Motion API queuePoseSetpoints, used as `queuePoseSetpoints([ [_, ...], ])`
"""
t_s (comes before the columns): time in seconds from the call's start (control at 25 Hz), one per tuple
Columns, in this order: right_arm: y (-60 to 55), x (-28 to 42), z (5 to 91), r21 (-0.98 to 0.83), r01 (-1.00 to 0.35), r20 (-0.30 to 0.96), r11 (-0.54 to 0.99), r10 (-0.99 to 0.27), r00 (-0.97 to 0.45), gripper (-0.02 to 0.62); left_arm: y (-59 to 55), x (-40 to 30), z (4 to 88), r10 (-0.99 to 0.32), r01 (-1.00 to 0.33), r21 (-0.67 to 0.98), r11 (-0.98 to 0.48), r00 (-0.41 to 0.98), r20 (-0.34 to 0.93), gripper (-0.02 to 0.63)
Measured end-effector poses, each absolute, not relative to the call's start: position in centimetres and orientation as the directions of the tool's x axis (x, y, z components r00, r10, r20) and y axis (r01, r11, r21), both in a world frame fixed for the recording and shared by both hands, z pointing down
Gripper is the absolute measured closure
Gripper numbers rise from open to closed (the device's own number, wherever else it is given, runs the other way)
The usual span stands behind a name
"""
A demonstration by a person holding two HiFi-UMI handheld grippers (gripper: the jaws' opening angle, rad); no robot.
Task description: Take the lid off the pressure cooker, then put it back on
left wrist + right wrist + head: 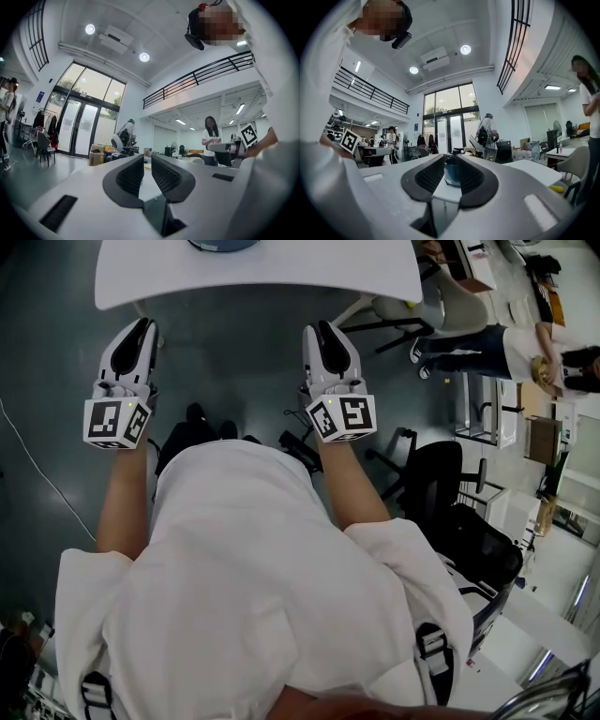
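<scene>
Claws: left claw (143, 326) and right claw (321, 329) are both closed, jaws together, with nothing held. Both are held level, side by side, short of the near edge of the white surface (281, 277).

Pressure cooker (452, 172) is seen standing on the surface, well ahead. Its blue-grey body lines up beyond the right claw's jaws, not between them. Lid (452, 158) appears to be seated on top, with dark fittings showing. Whether it is locked cannot be told at this size.

Two stages are fitted by this scene: lid on and waiting to be lifted, or lid set back on with the job done. The step in hand cannot be fixed.

If the cooker is to be handled, good practice is judged as follows:
- claws kept level and square to the pot
- body steadied by one claw while the handle is worked by the other
- lid kept flat so that binding is avoided
</scene>
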State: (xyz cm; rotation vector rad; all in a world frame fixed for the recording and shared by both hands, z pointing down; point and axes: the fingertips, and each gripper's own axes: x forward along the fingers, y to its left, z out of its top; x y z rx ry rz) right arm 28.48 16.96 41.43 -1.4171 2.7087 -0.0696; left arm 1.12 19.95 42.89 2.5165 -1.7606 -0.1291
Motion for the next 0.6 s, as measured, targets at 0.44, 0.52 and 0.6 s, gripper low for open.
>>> queuePoseSetpoints([
  [0.44,17.8,29.6,42.4,-0.069,-0.805,-0.054,0.590,-0.808,-0.587,0.514,20.6,3.3,43.1,-0.941,-0.936,0.101,-0.338,0.336,-0.028,0.549],
  [0.52,17.9,29.5,42.4,-0.067,-0.805,-0.053,0.589,-0.808,-0.586,0.514,20.7,3.3,43.1,-0.941,-0.936,0.101,-0.338,0.336,-0.030,0.549],
  [0.6,18.0,29.7,42.5,-0.068,-0.807,-0.050,0.587,-0.810,-0.585,0.514,20.8,3.3,43.0,-0.941,-0.935,0.108,-0.338,0.337,-0.033,0.549],
])
